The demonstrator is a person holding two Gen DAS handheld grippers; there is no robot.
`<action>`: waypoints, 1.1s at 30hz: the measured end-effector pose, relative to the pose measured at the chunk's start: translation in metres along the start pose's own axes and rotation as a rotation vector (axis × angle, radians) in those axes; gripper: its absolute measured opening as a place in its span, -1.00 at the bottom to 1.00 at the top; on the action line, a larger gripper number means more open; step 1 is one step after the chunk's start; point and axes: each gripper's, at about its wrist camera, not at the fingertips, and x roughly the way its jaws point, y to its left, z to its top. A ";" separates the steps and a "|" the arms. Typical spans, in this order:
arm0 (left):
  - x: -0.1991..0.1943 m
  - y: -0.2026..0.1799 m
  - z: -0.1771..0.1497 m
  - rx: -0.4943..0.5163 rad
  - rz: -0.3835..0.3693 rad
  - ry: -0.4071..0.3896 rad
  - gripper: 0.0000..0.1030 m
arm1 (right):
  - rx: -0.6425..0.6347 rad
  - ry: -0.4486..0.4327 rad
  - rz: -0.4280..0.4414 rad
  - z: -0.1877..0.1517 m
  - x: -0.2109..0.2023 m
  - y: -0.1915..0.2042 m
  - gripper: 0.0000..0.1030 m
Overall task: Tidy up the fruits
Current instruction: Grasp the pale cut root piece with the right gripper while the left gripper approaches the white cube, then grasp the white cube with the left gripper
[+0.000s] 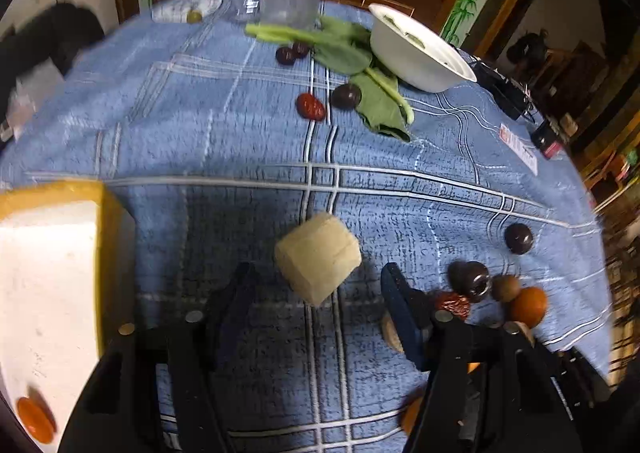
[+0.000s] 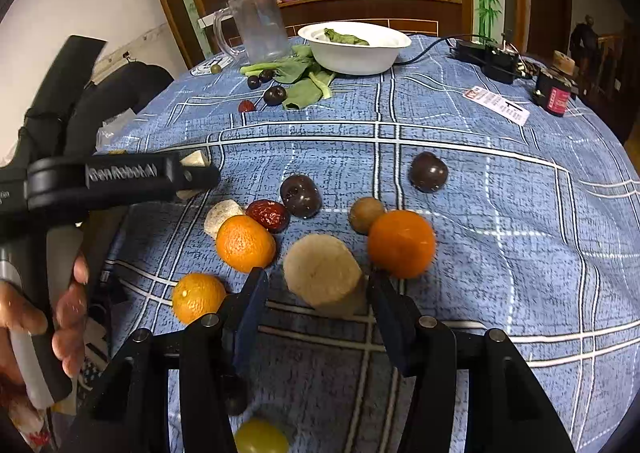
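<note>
We come down over the blue checked cloth (image 2: 500, 181) on the bench, one hand-held gripper in each hand. Our left hand-held gripper (image 1: 316, 281) hangs over a pale peeled chunk (image 1: 318, 263) lying out in the middle of the cloth; its jaws stand spread, one on either side, and neither pad seems to touch the chunk yet. Our right hand-held gripper (image 2: 316, 285) does the same over a second pale chunk (image 2: 322, 269) nearer the front edge, jaws spread around it. Whether the right-hand pad grazes it, we cannot tell.

The fruit sits loose in a cluster at the front: three oranges (image 2: 401, 243), a wrinkled red date (image 2: 269, 215), dark plums (image 2: 301, 195) and a small brown fruit (image 2: 365, 214). More plums and a date (image 1: 310, 106) lie by the green leaves (image 1: 376, 97) toward the far edge, beside a white bowl (image 2: 356, 53) and a clear jug (image 2: 260, 27).

A white foam box (image 1: 48, 273) waits at the left edge with something orange inside, so we judge that is where things get sorted. The chunks look firm, so a square pinch should do.
</note>
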 end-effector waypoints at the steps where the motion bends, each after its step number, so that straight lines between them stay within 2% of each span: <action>1: 0.000 -0.002 -0.001 0.013 0.011 0.005 -0.36 | -0.003 -0.005 -0.011 0.000 0.001 0.001 -0.10; 2: -0.002 -0.003 -0.003 0.027 0.025 0.004 -0.43 | -0.008 -0.012 -0.032 -0.001 0.002 0.001 -0.14; 5: -0.007 0.000 -0.005 0.002 -0.001 0.010 -0.45 | 0.014 -0.025 -0.012 -0.001 0.000 -0.004 -0.15; 8: -0.027 0.002 -0.008 -0.014 -0.036 -0.003 -0.97 | 0.034 -0.039 0.004 0.000 -0.006 -0.007 -0.20; 16: -0.111 0.017 -0.025 -0.052 -0.137 -0.142 -0.97 | -0.012 -0.095 0.052 -0.003 -0.042 0.013 -0.20; 18: -0.123 0.022 -0.030 -0.058 -0.129 -0.160 -0.97 | -0.029 -0.105 0.070 -0.005 -0.052 0.022 -0.20; 19: -0.125 0.021 -0.030 -0.042 -0.101 -0.167 -0.97 | -0.034 -0.108 0.079 -0.006 -0.055 0.026 -0.19; 20: -0.123 0.018 -0.030 -0.015 -0.071 -0.156 -0.96 | -0.040 -0.109 0.087 -0.006 -0.058 0.030 -0.19; 22: -0.113 0.014 -0.028 0.005 -0.064 -0.116 -0.89 | -0.061 -0.113 0.083 -0.008 -0.062 0.038 -0.19; 23: -0.107 0.010 -0.026 0.023 -0.065 -0.104 -0.75 | -0.064 -0.112 0.079 -0.009 -0.063 0.039 -0.19; 24: -0.101 0.005 -0.023 0.039 -0.058 -0.097 -0.53 | -0.064 -0.106 0.080 -0.011 -0.064 0.040 -0.19; 26: -0.087 0.000 -0.015 0.044 -0.052 -0.101 -0.35 | -0.060 -0.101 0.083 -0.014 -0.065 0.039 -0.19; 28: -0.070 -0.005 -0.006 0.055 -0.037 -0.095 -0.34 | -0.058 -0.104 0.078 -0.017 -0.069 0.037 -0.19; 33: -0.019 -0.015 0.006 0.104 0.062 0.014 -0.33 | -0.056 -0.106 0.072 -0.020 -0.075 0.029 -0.19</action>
